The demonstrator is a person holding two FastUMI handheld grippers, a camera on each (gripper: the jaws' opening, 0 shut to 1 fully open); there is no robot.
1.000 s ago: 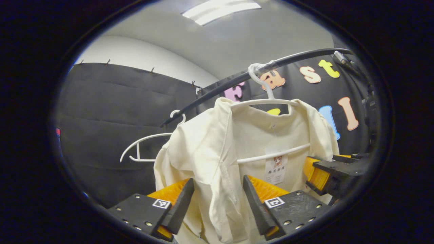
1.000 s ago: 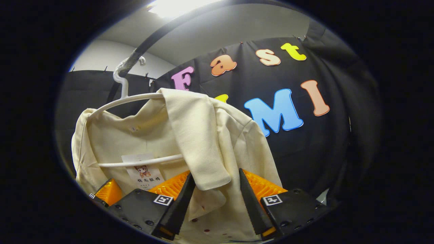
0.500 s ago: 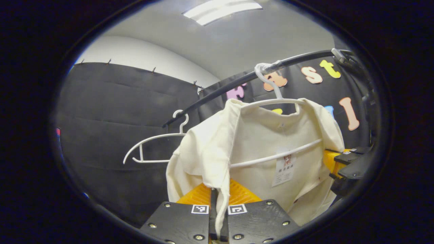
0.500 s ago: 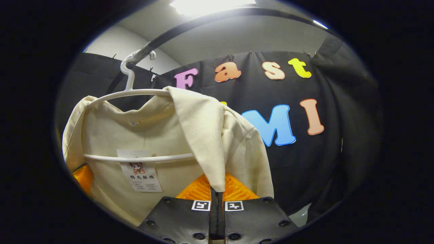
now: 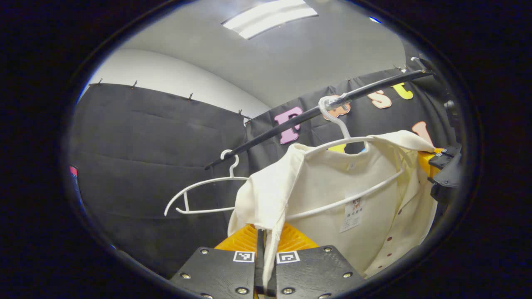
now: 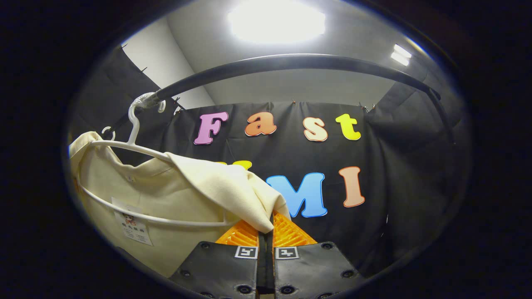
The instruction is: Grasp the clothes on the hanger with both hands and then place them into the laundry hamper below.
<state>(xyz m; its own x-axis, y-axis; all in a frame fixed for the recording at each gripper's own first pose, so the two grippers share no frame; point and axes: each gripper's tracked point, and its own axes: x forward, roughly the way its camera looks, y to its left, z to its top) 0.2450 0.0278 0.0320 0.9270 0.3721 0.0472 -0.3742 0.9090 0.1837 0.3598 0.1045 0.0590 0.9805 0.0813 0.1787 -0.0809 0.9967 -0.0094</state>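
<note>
A cream shirt hangs on a white hanger hooked over a black rail. In the left gripper view my left gripper is shut on the shirt's left front edge, the cloth running down between its fingers. The right gripper appears at the far right of that view, lifting the shirt's other shoulder. In the right gripper view my right gripper is shut on the shirt's lifted collar flap, pulled up and away from the hanger. The hamper is out of sight.
A second, bare white hanger hangs on the same rail to the left of the shirt. The black rail arches overhead in the right gripper view. Black cloth walls close the booth behind, with ceiling lights above.
Both grippers, open around the shirt's front edges a second ago, have shut on the cloth. The right one has since lifted its side up and outward; the shirt's shoulder is sliding along the hanger.
</note>
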